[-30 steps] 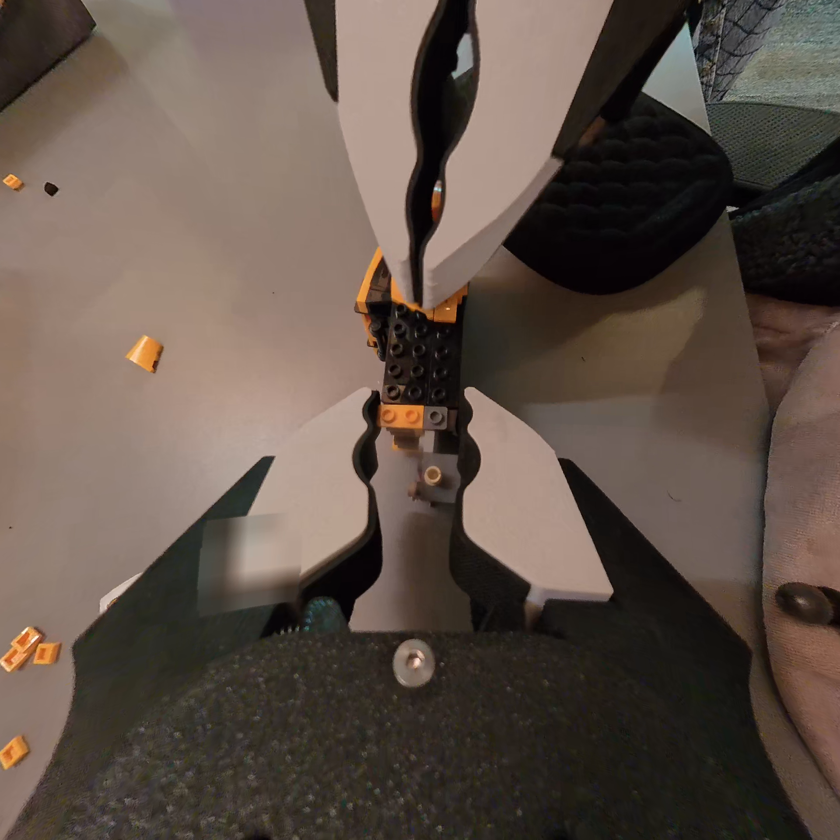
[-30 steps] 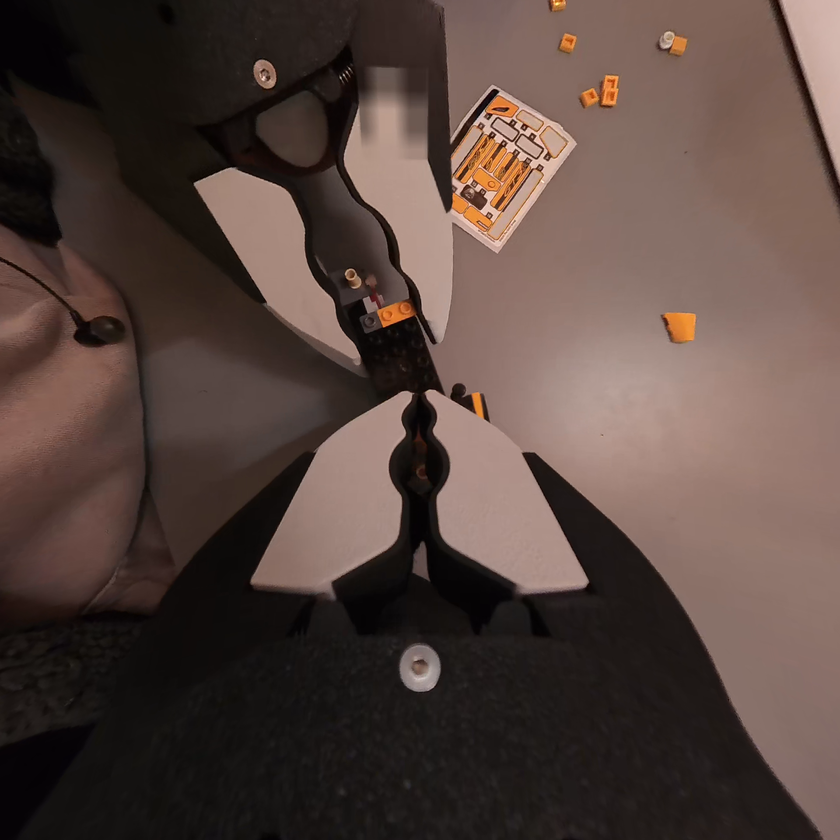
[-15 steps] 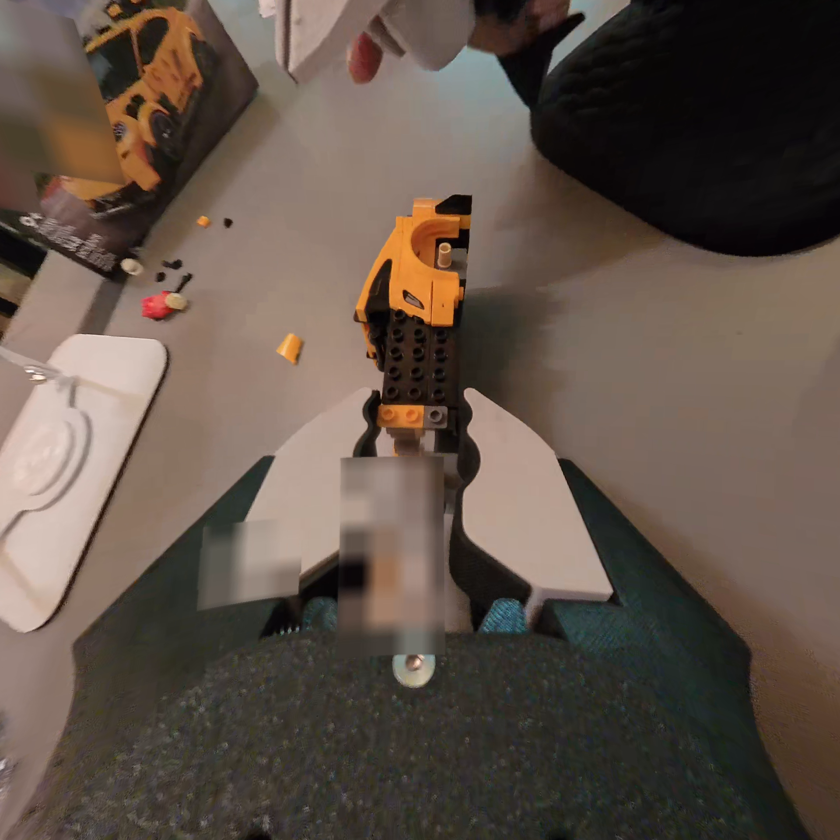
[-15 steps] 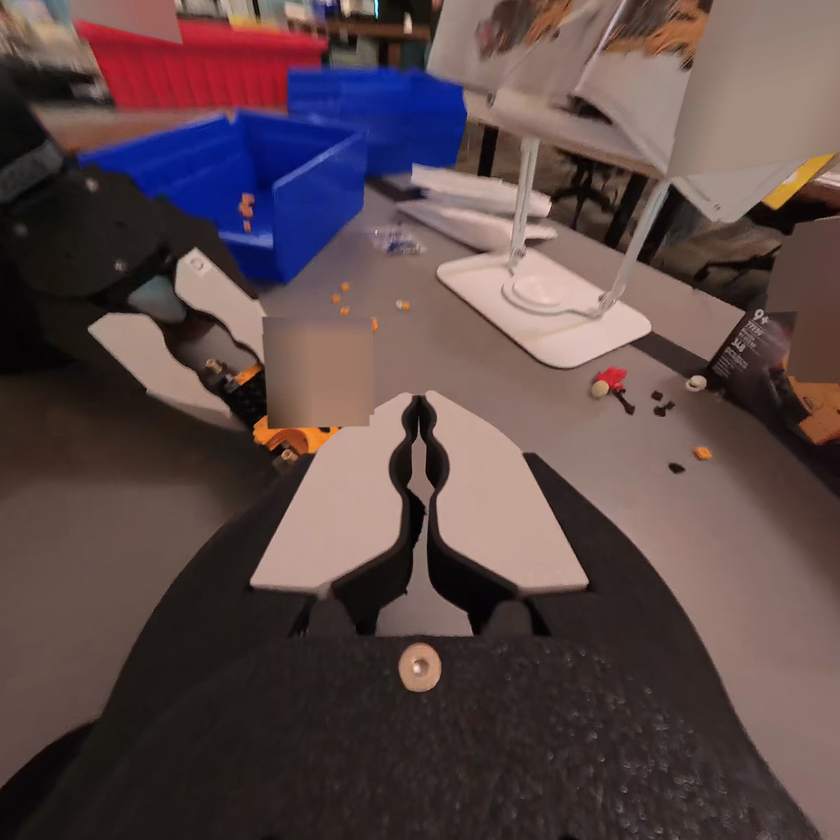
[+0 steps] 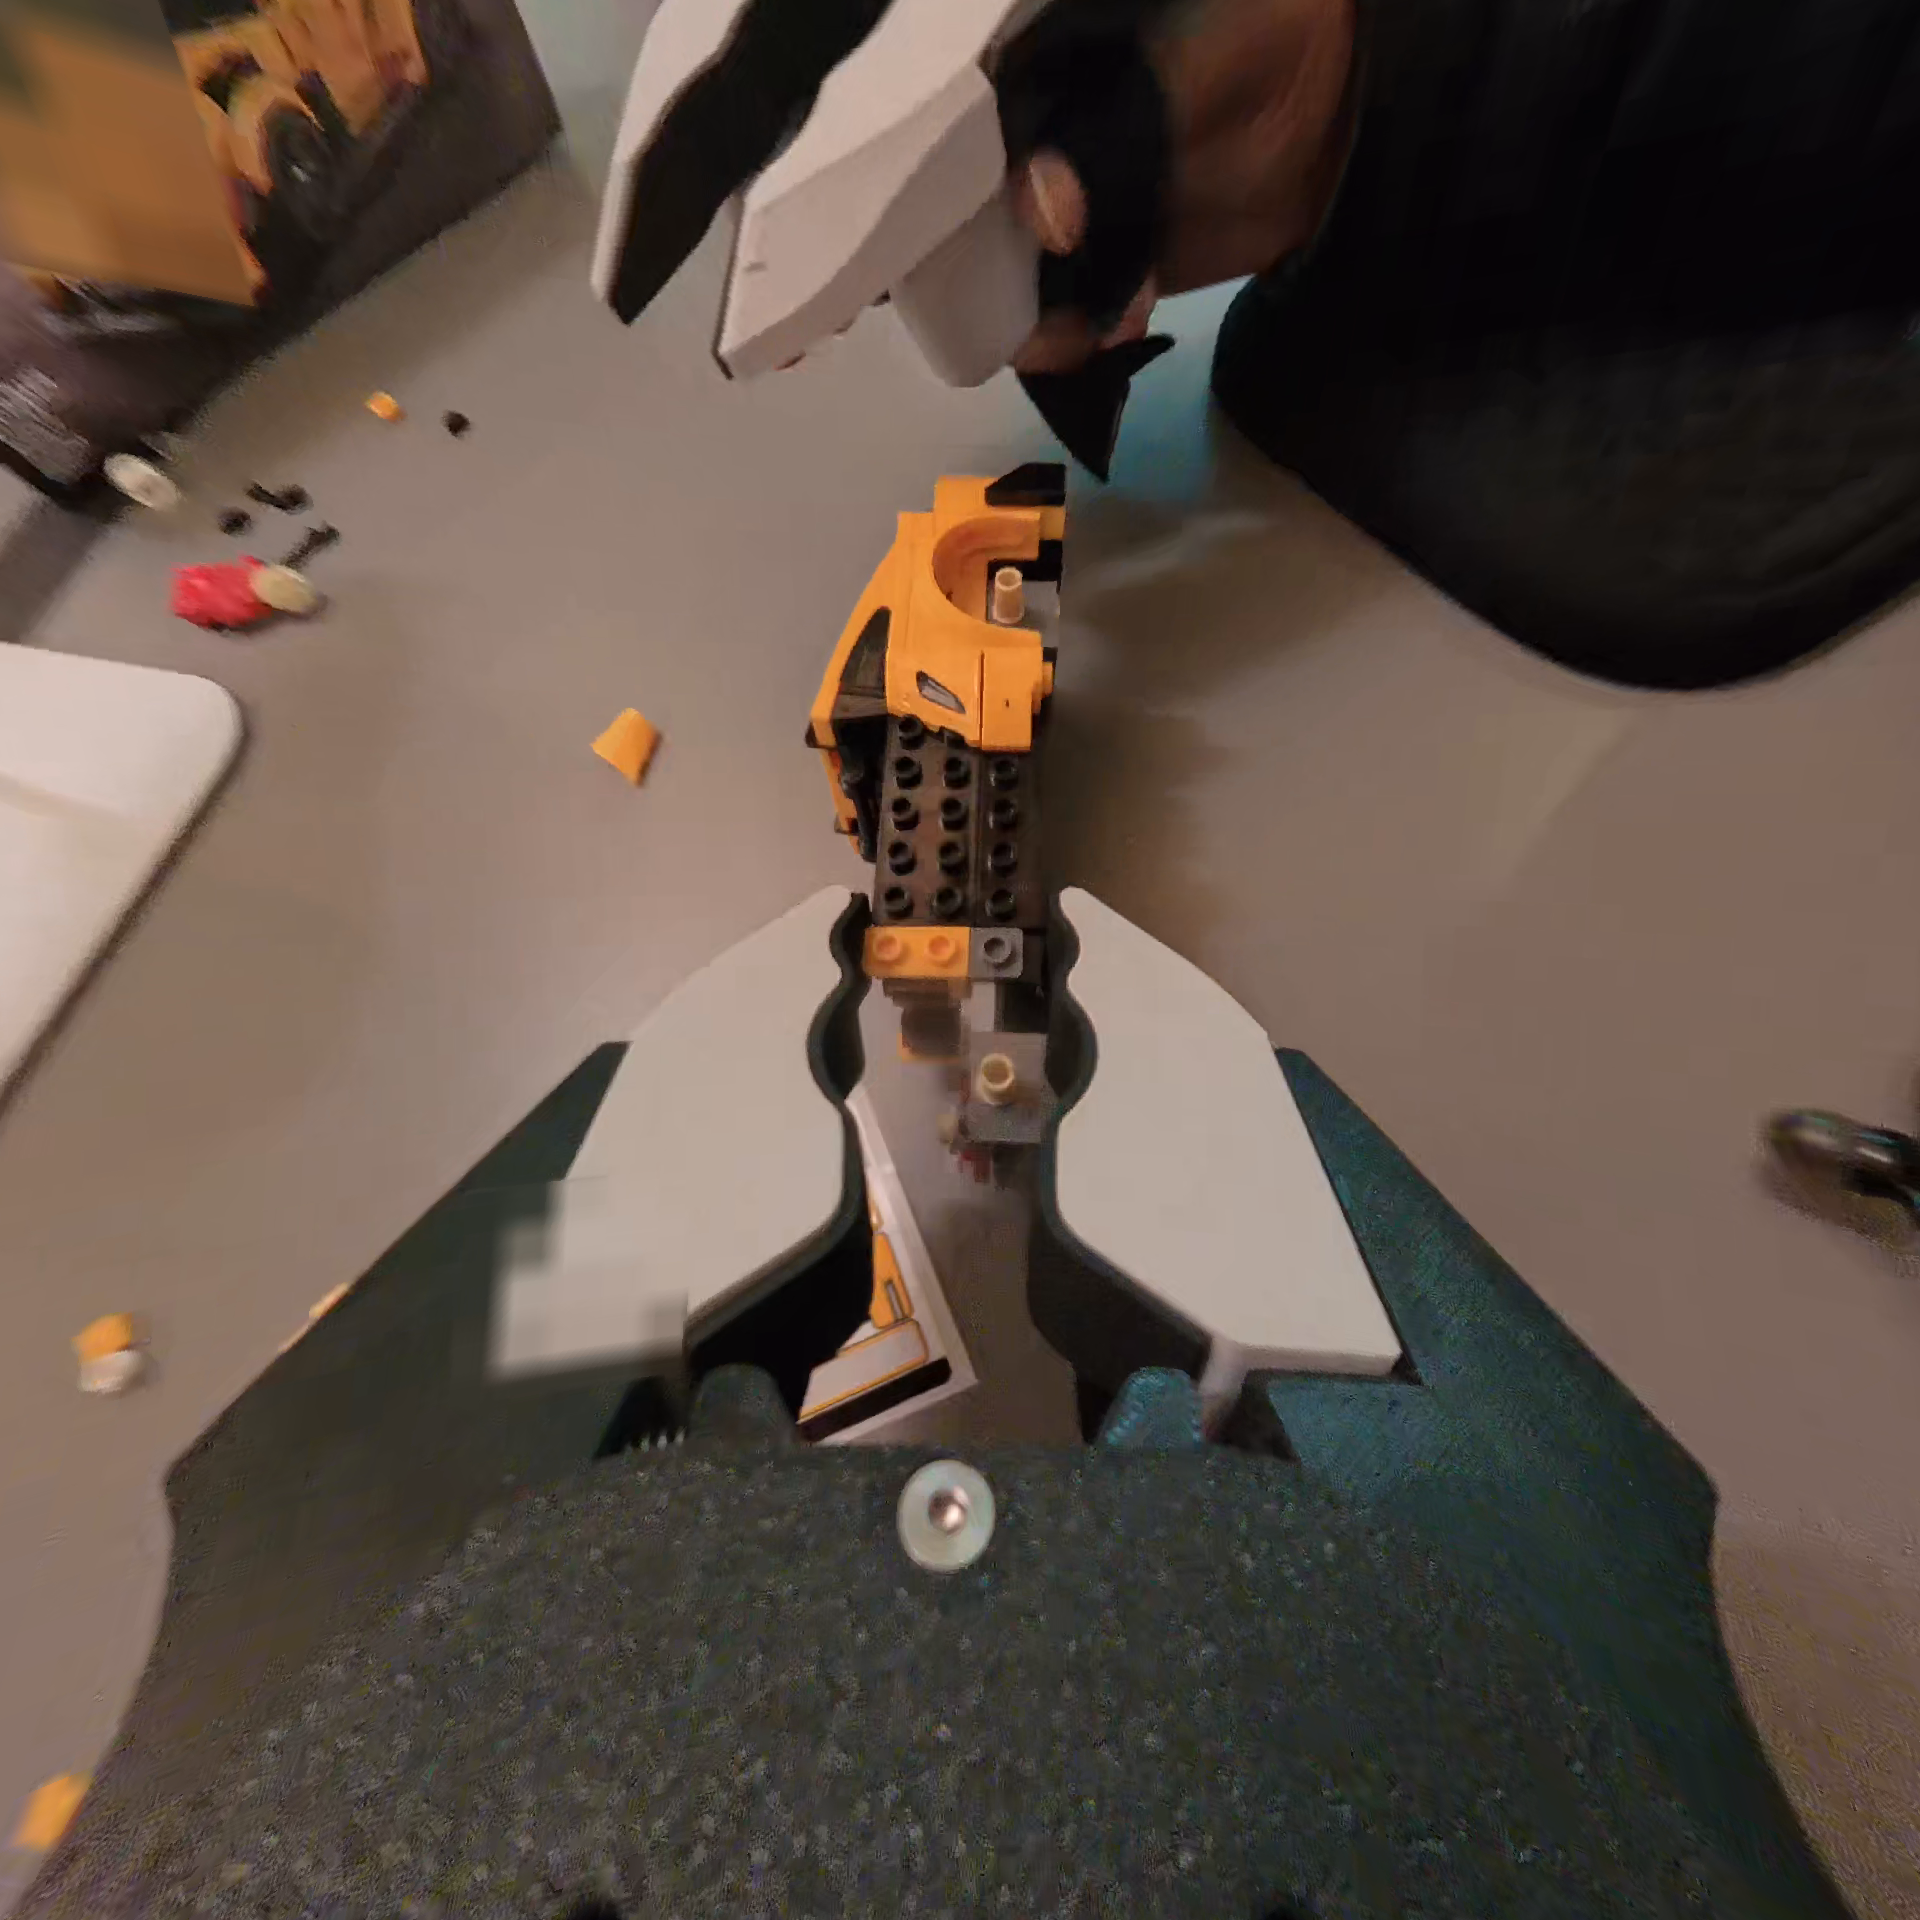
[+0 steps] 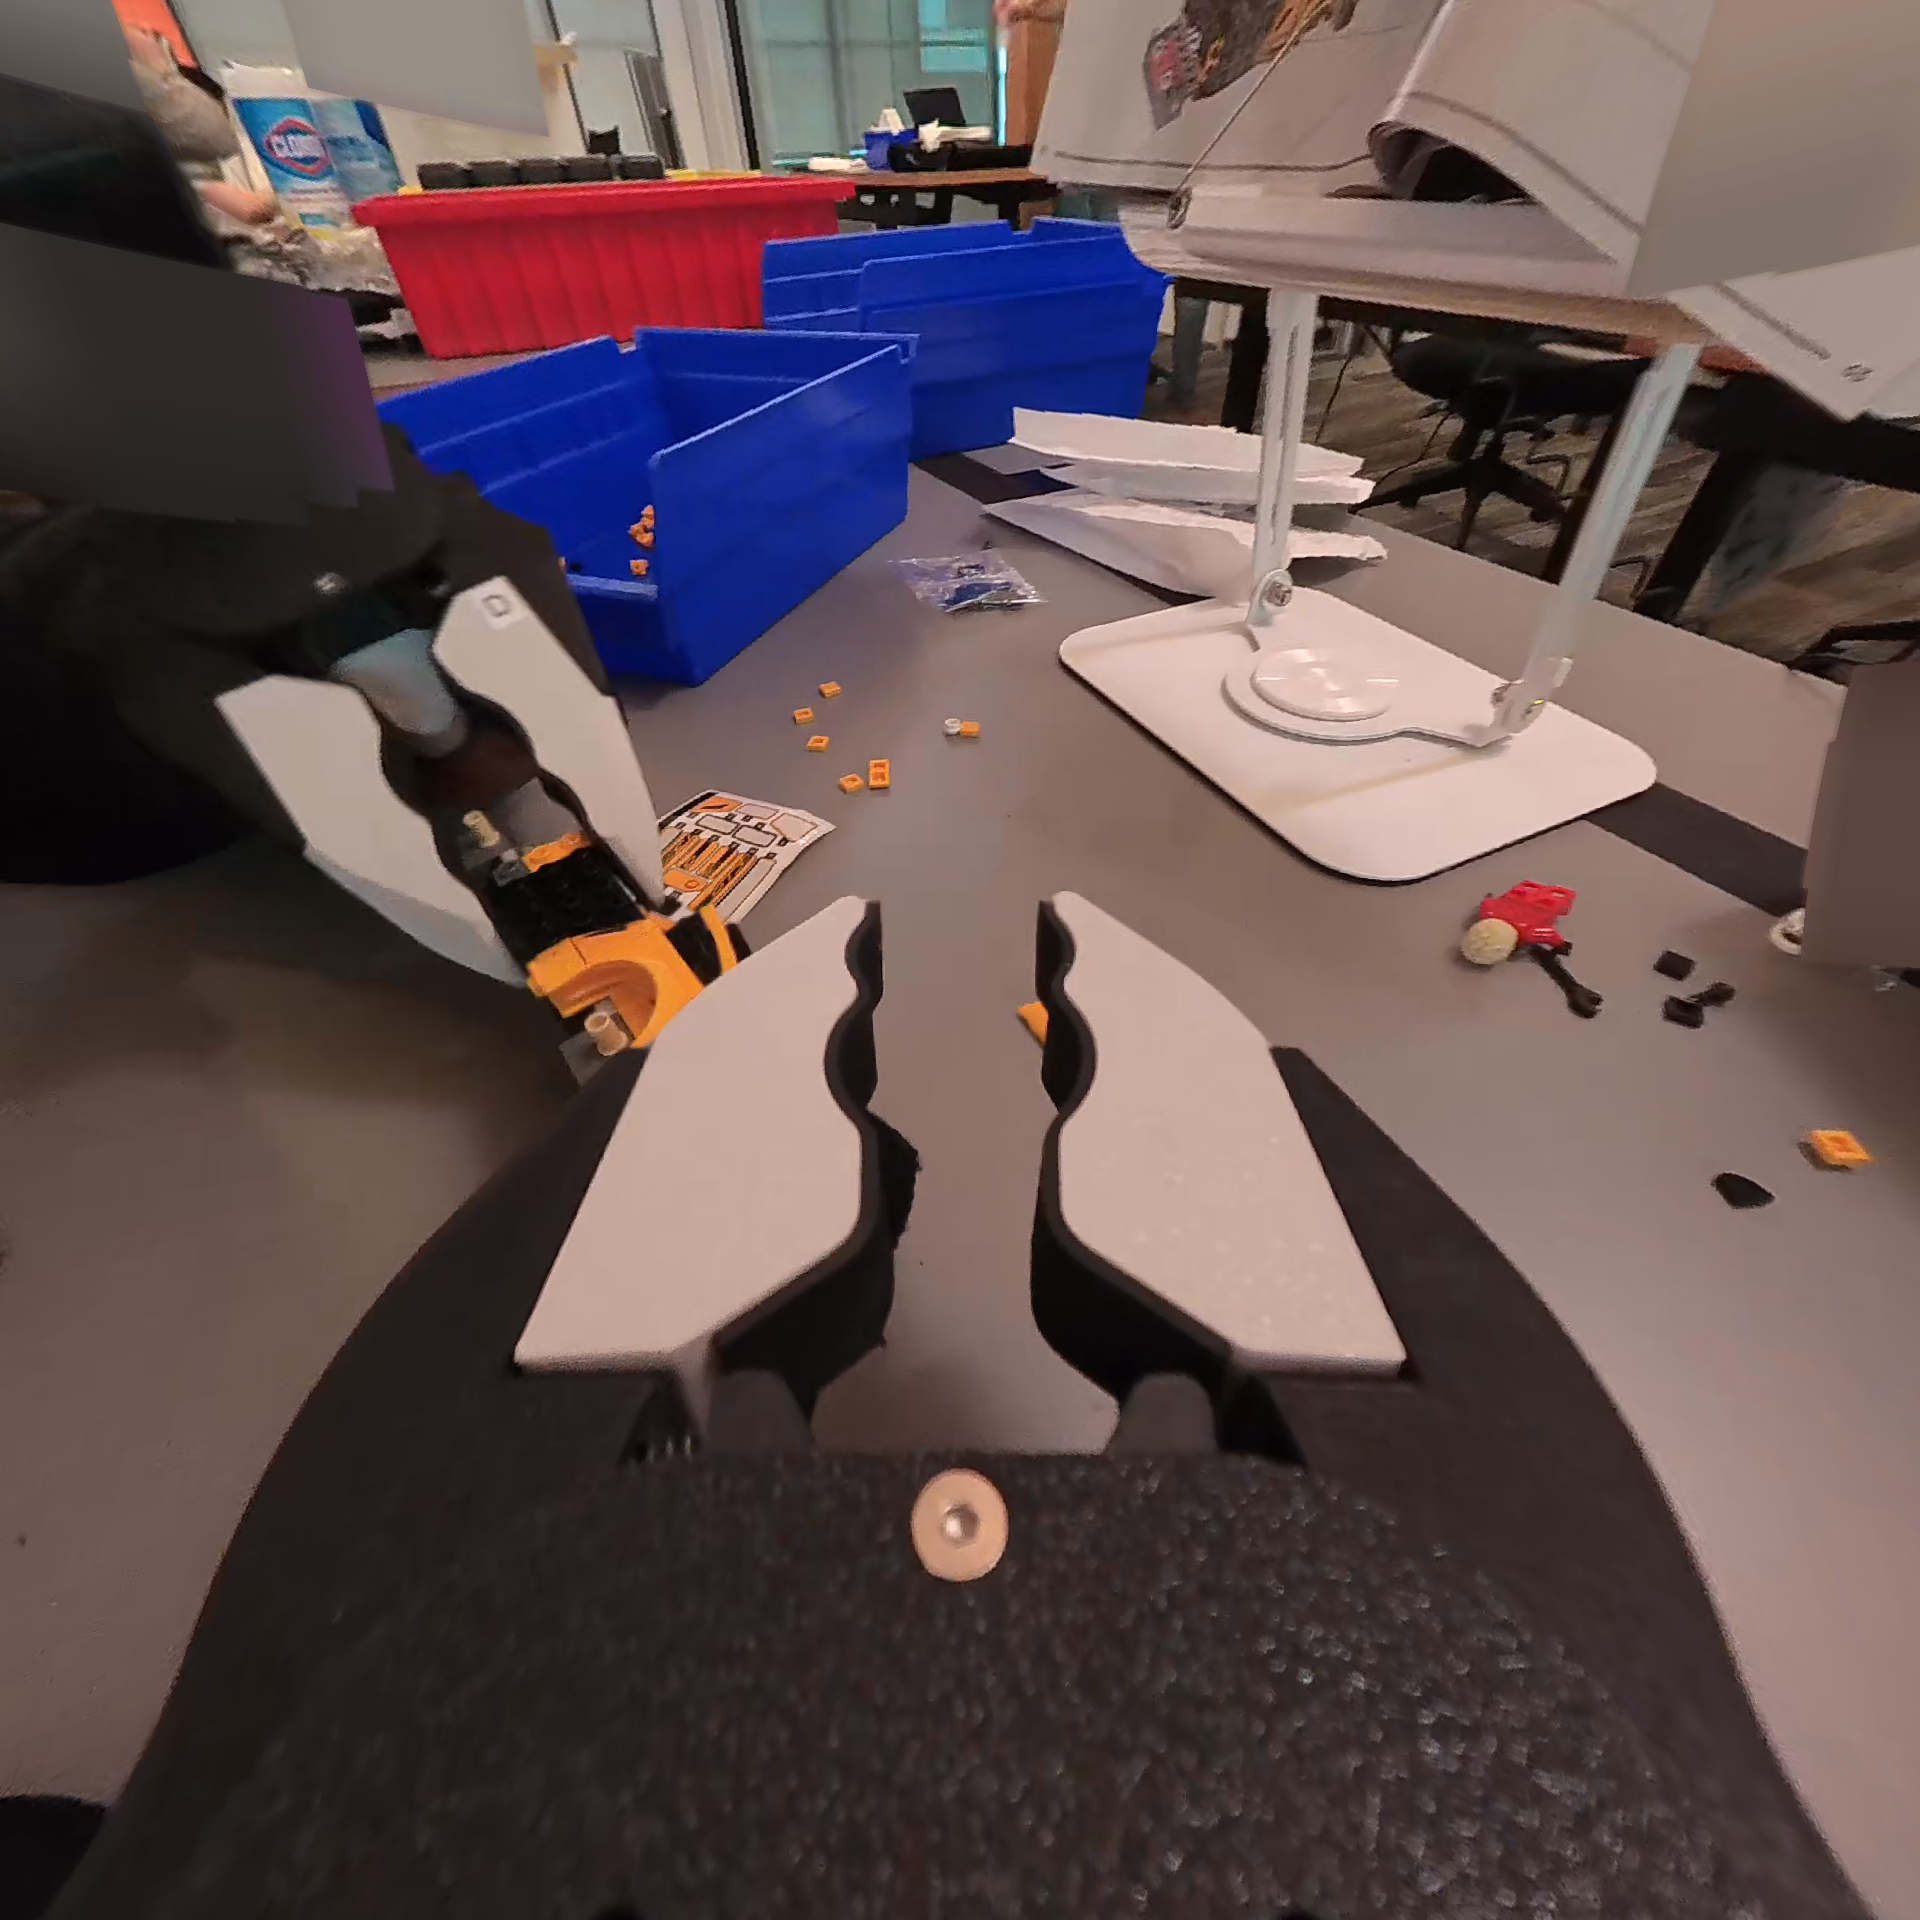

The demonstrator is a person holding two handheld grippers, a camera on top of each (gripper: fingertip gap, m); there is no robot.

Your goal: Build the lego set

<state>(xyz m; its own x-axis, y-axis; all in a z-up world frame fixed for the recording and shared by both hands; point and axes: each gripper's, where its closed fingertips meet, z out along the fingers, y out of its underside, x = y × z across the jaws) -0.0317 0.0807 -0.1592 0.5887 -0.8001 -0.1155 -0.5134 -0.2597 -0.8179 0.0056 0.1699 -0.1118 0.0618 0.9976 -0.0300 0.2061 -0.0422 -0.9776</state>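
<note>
Your left gripper (image 5: 954,925) holds the brick car (image 5: 951,727) above the desk (image 5: 1351,935), with your right gripper (image 6: 958,914) just to its right. The sticker sheet (image 6: 743,847) lies behind the car, the bins (image 6: 727,499) farther back, and the stand (image 6: 1351,727) far right.

The left claw (image 5: 956,925) grips the black studded end of an orange-and-black brick car body (image 5: 951,727), which juts toward the centre of the frame above the grey worktop (image 5: 1351,883). The right claw (image 5: 748,291), jaws apart, hangs at top centre. A loose orange piece (image 5: 627,744) lies left of the model, a red piece (image 5: 223,592) farther left.
</note>
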